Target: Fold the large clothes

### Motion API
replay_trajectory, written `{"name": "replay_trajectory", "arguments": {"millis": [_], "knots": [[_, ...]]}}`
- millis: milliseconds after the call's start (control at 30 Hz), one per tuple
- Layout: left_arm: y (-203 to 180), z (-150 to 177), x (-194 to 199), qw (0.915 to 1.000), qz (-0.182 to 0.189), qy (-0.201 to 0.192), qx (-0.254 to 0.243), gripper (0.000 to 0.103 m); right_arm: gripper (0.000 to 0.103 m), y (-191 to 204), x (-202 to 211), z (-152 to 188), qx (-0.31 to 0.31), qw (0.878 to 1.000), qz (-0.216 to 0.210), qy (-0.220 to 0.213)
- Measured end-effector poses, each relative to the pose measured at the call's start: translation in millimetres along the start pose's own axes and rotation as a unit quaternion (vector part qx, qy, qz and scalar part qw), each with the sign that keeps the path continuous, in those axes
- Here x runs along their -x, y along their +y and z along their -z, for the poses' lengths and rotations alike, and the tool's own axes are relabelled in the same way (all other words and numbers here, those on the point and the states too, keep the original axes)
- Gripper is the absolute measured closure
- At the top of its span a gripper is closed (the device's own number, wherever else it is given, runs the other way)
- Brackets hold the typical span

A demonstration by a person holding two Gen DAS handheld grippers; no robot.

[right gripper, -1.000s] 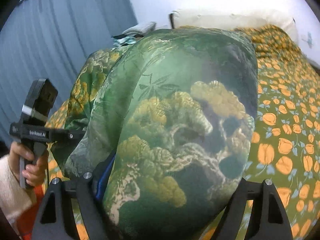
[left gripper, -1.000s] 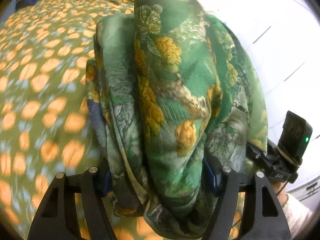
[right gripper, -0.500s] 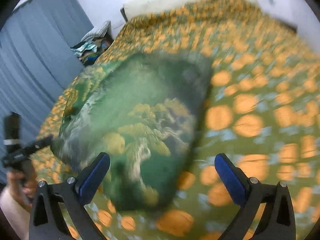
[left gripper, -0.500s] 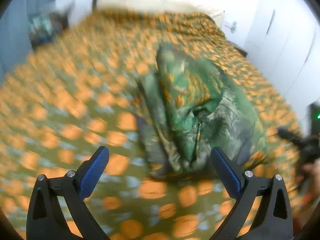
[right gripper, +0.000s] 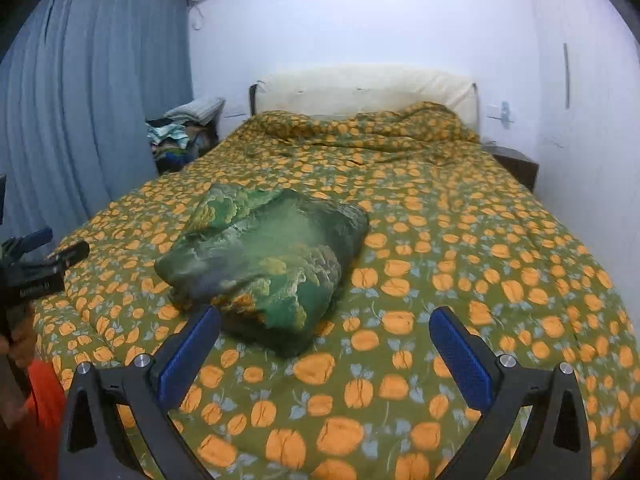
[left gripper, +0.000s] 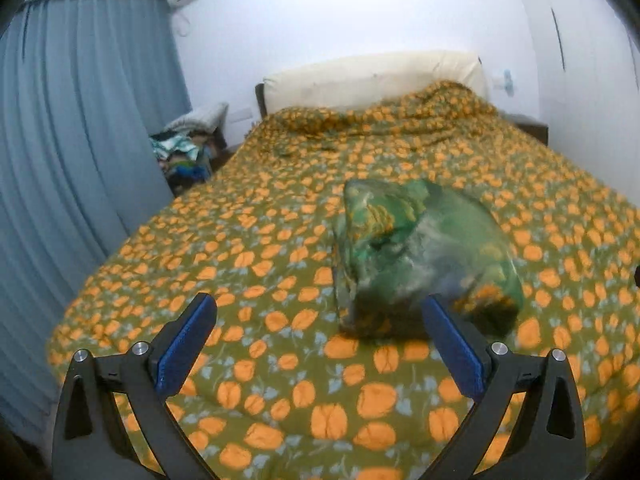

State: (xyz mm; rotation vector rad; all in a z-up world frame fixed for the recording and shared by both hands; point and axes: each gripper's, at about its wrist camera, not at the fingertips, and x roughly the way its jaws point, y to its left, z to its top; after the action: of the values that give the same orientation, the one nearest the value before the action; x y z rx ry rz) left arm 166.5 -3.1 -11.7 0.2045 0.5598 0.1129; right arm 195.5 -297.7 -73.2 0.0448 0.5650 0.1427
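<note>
A green floral garment (right gripper: 268,264), folded into a thick bundle, lies on the bed; it also shows in the left wrist view (left gripper: 420,256). My left gripper (left gripper: 320,340) is open and empty, held above the bed in front of the bundle. My right gripper (right gripper: 324,352) is open and empty, also back from the bundle. The left gripper's body (right gripper: 36,268) shows at the left edge of the right wrist view, held in a hand.
The bed has an olive cover with orange flowers (right gripper: 460,240) and a cream headboard (right gripper: 360,88). Blue curtains (left gripper: 72,160) hang on the left. A pile of clothes (left gripper: 184,152) sits beside the bed. A dark nightstand (right gripper: 516,164) stands at the right.
Both grippers let go of the green garment, opened and pulled back. The bundle now lies on the bed, away from both.
</note>
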Motion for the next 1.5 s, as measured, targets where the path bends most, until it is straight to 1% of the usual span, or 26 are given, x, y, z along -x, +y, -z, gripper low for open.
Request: {"name": "replay_trajectory", "arguments": {"millis": [67, 133, 167, 233, 300, 500, 567, 667, 900, 1167, 1500], "knots": [[-2, 2, 12, 0.9997, 0.016, 0.018, 0.003, 0.000, 0.000, 7, 7, 8, -0.004, 1.000, 0.005, 0.028], [-1, 7, 17, 0.9983, 0.039, 0.039, 0.018, 0.000, 0.000, 15, 12, 12, -0.009, 0.999, 0.003, 0.043], [-3, 8, 19, 0.9976, 0.046, 0.046, 0.023, 0.000, 0.000, 16, 14, 15, -0.008, 0.999, 0.004, 0.047], [-2, 11, 21, 0.9945, 0.073, 0.068, 0.034, 0.000, 0.000, 23, 20, 19, -0.002, 0.998, 0.009, 0.059], [-4, 14, 25, 0.9930, 0.086, 0.073, 0.034, 0.000, 0.000, 28, 24, 24, 0.000, 0.998, 0.012, 0.066], [-8, 18, 33, 0.9916, 0.086, 0.090, 0.034, 0.000, 0.000, 37, 28, 32, 0.007, 0.996, 0.017, 0.082], [-11, 19, 35, 0.9919, 0.082, 0.093, 0.027, 0.000, 0.000, 39, 29, 33, 0.009, 0.996, 0.017, 0.084], [-14, 21, 40, 0.9922, 0.075, 0.099, 0.014, 0.000, 0.000, 43, 33, 33, 0.009, 0.996, 0.013, 0.087], [-14, 24, 50, 0.9896, 0.084, 0.116, 0.015, 0.000, 0.000, 55, 42, 33, 0.015, 0.995, -0.004, 0.097], [-18, 24, 61, 0.9889, 0.086, 0.121, 0.000, 0.000, 0.000, 67, 53, 30, 0.024, 0.996, 0.000, 0.088], [-18, 22, 66, 0.9879, 0.093, 0.124, 0.008, 0.000, 0.000, 74, 62, 22, 0.033, 0.996, 0.005, 0.082]]}}
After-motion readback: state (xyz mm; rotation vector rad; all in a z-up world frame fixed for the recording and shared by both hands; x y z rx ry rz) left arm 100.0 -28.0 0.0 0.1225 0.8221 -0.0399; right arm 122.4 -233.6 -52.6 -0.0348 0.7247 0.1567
